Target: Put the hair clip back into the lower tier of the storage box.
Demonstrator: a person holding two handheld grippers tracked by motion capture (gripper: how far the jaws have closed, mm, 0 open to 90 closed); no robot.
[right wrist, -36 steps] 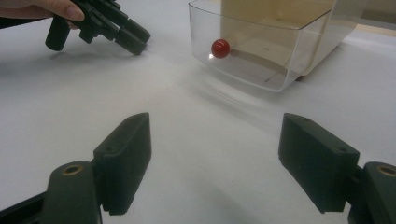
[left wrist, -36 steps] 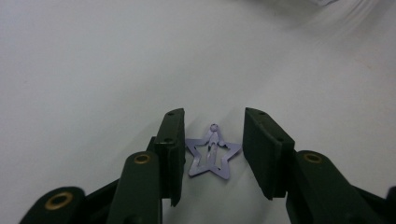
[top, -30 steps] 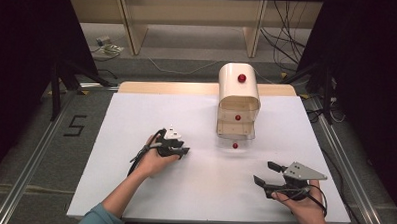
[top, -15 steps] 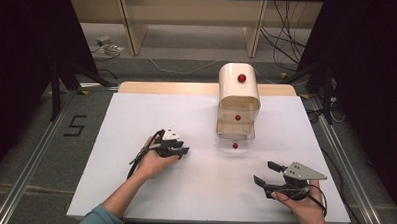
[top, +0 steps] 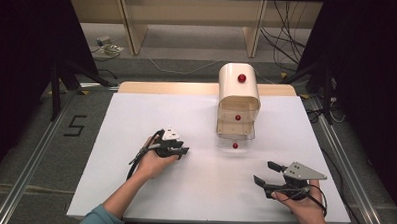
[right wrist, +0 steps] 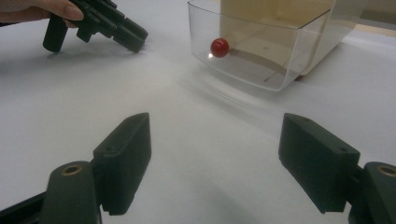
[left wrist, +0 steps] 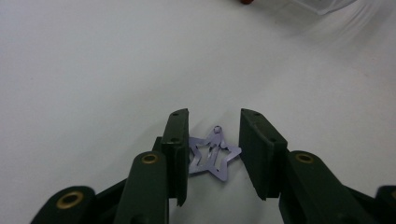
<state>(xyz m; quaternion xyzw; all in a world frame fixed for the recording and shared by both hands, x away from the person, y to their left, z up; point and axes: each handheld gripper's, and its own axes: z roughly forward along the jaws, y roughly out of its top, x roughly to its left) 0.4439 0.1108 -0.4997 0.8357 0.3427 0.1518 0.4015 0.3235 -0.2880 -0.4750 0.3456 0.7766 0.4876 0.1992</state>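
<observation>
The right claw (top: pixel 267 174) rests spread wide at the near right of the white bench (top: pixel 136 115), nothing between its jaws, while the left claw (left wrist: pixel 214 156) sits at the left-centre, its jaws partly apart on either side of a small lilac star-shaped hair clip (left wrist: pixel 212 155) lying flat on the bench; whether they touch the clip I cannot tell. Toward the back stands a cream round-topped drawer cabinet (top: pixel 239 91), its clear plastic bottom drawer (right wrist: pixel 252 51) pulled out, with a small red ball knob (right wrist: pixel 219 47) on its front.
</observation>
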